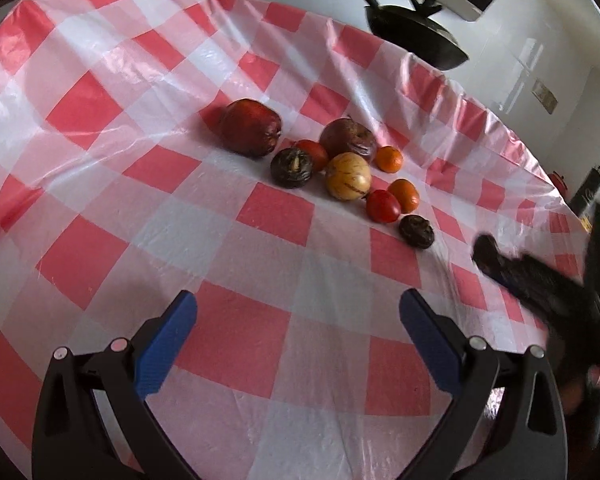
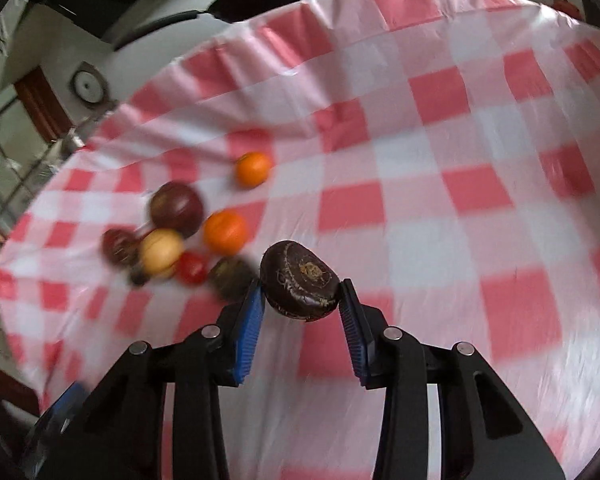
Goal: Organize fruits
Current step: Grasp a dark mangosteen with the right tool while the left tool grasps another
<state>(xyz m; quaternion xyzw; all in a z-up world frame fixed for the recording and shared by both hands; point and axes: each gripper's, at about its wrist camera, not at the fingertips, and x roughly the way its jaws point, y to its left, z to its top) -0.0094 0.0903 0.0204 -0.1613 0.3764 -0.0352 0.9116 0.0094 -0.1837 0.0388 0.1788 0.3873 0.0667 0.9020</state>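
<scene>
Between the right hand-held gripper's [image 2: 302,292] blue pads sits a dark flattened fruit [image 2: 299,280], clamped crosswise, lifted off the checked surface [image 2: 440,200]; the fruit cluster [image 2: 172,236] lies left. Left hand-held gripper [image 1: 298,320] gapes empty.

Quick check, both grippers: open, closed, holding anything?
Left gripper: open, nothing between its fingers.
Right gripper: closed on a dark round fruit, held clear of the checked tablecloth.

red-checked tablecloth [image 1: 260,340], orange citrus [image 1: 389,159], blue fingers [image 2: 247,332]
</scene>
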